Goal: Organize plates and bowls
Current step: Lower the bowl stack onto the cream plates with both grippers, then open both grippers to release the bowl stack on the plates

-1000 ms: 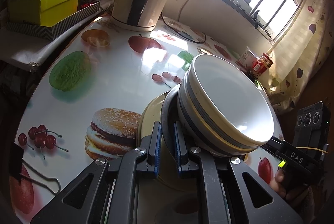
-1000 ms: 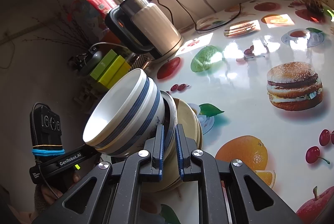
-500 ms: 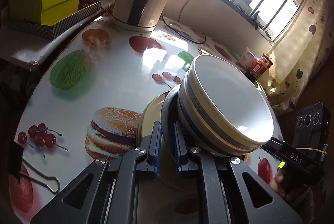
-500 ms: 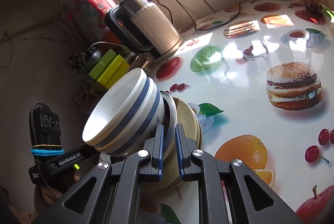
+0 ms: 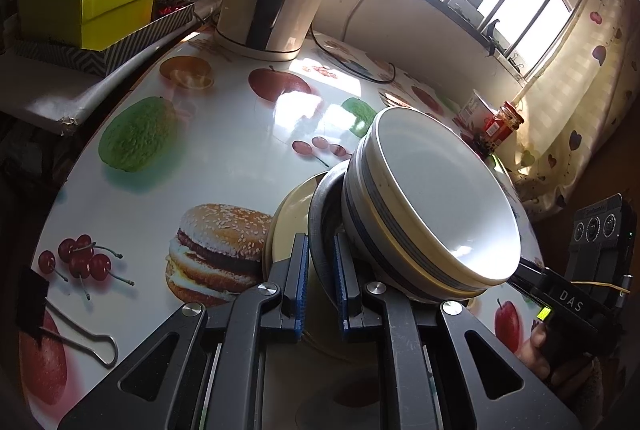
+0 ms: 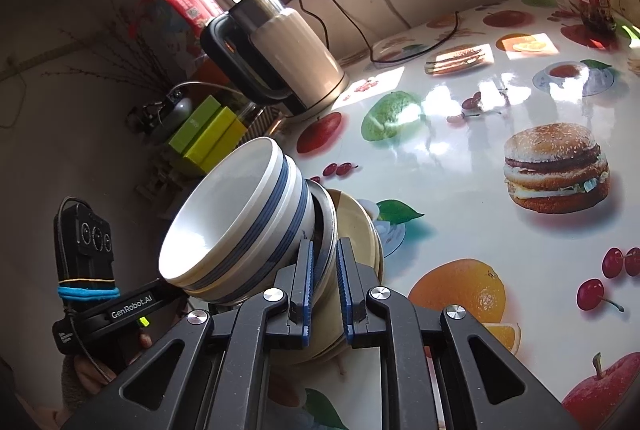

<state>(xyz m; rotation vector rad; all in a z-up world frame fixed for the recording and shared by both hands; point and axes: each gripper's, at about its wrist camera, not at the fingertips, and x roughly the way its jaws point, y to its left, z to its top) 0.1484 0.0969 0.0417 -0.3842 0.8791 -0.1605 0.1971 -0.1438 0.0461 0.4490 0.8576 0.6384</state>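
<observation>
The jaws of the left gripper (image 5: 321,284) are pinching the dark rim of a grey metal plate (image 5: 320,226) at the lower centre of the left wrist view. In the right wrist view the jaws of the right gripper (image 6: 323,288) are clamped on the same plate's rim (image 6: 326,230) from the opposite side, at the lower centre of that frame. The stack is tilted. Nested white ceramic bowls with blue bands (image 5: 436,205) sit in the grey plate, and a cream-yellow plate (image 5: 286,218) lies under it, toward the glossy tabletop printed with fruit and burgers (image 5: 224,149). A beige electric kettle with a black handle (image 6: 288,57) stands at the upper left of the right wrist view, and yellow-green boxes (image 5: 92,1) are stacked at the upper left of the left wrist view.
</observation>
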